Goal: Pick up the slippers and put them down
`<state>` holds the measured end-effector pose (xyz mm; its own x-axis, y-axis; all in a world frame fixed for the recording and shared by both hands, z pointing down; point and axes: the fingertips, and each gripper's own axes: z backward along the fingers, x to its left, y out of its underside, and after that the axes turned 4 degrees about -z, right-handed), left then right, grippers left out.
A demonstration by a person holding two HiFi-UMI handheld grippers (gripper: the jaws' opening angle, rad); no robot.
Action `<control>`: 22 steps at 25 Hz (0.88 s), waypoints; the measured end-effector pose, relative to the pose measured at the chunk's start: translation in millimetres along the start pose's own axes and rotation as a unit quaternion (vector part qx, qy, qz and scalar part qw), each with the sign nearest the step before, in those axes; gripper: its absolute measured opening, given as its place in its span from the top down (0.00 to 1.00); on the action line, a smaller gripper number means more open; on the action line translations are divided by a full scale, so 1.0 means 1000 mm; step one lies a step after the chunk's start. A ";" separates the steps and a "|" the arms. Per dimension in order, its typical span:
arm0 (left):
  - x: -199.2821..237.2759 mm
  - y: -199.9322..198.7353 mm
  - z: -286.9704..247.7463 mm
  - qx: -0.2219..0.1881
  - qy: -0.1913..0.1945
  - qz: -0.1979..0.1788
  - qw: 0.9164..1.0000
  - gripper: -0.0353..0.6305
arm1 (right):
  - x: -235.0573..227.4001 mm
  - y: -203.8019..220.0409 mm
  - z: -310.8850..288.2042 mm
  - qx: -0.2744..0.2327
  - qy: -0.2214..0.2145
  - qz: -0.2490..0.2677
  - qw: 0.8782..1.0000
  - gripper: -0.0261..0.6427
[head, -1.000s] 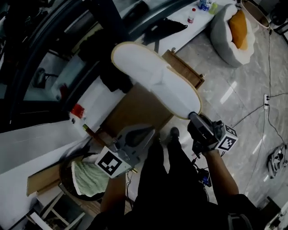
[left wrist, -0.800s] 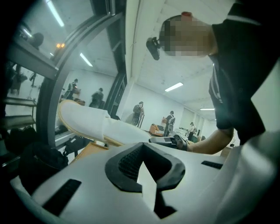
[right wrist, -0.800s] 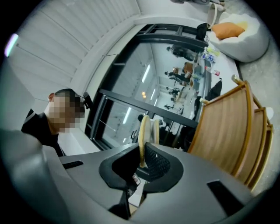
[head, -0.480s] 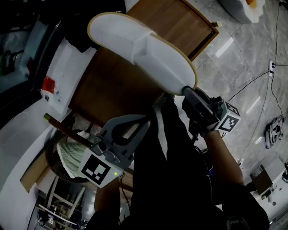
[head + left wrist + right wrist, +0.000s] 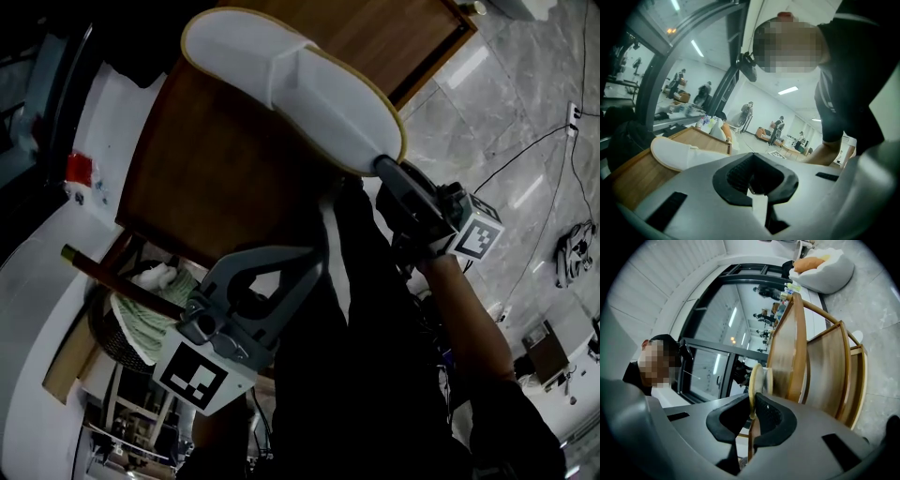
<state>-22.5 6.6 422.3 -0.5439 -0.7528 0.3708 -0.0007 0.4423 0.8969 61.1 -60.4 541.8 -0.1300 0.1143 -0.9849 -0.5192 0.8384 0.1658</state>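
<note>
Both grippers have sunk since the earlier frame, and the slipper (image 5: 291, 84) now hangs close over the wooden tabletop (image 5: 225, 187). The right gripper (image 5: 380, 167) has its jaws clenched on the slipper's sole rim, and the slipper projects ahead of them. Whether it touches the tabletop cannot be told. The left gripper (image 5: 317, 255) has its jaws closed and empty. Advised: lower the slipper sole-flat and release only once it rests. Marble floor (image 5: 525, 141) lies beyond the right jaws.

surface: wooden table (image 5: 216, 178) | on it: white slipper (image 5: 291, 89), contact unclear
</note>
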 end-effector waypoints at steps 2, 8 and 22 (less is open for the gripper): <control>0.000 0.002 -0.002 0.001 0.002 0.000 1.000 0.93 | -0.006 0.004 0.001 0.006 0.004 -0.002 1.000 0.89; 0.001 0.005 -0.008 0.002 0.007 -0.001 1.000 0.93 | -0.019 0.005 0.005 -0.006 0.016 -0.011 1.000 0.89; -0.008 0.007 -0.011 0.007 0.018 -0.009 1.000 0.93 | -0.045 -0.006 0.020 -0.043 0.126 0.049 0.990 0.67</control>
<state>-9.1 10.1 428.2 -0.5136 -0.7776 0.3627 -0.0224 0.4347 0.9003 87.5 -60.2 584.1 -0.3841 0.0470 -0.9221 -0.5628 0.7798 0.2741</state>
